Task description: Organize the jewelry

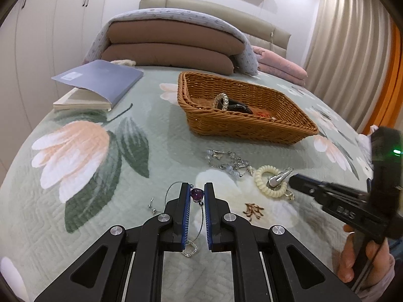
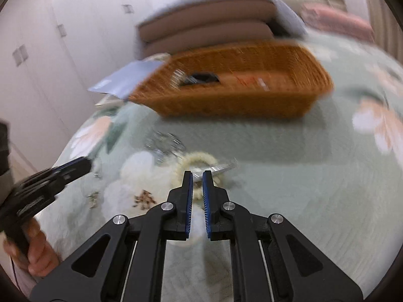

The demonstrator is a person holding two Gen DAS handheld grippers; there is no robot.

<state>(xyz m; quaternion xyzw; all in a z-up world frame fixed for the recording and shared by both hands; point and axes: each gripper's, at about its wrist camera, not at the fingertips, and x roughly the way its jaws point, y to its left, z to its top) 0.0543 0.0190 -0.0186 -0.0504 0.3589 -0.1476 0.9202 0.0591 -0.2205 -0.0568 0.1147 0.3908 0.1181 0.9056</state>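
1. The left wrist view is showing sharply what the right view is blurring: the left gripper [image 1: 197, 196], its jaws closing in on a purple-stone necklace [image 1: 197, 194] on the bed [image 1: 151, 151].
2. Further right, a beaded bracelet [image 1: 228, 162] is lying near a cream coil hair tie [image 1: 270, 180] with a silver clip [image 1: 279, 177]; the right gripper [image 1: 293, 181] is reaching them, jaws shut, the grip unclear.
3. Behind, the wicker basket [image 1: 252, 125] is holding jewelry.
4. The right view is smearing everything; the right gripper's tips [image 2: 197, 176] are hiding part of the hair tie.
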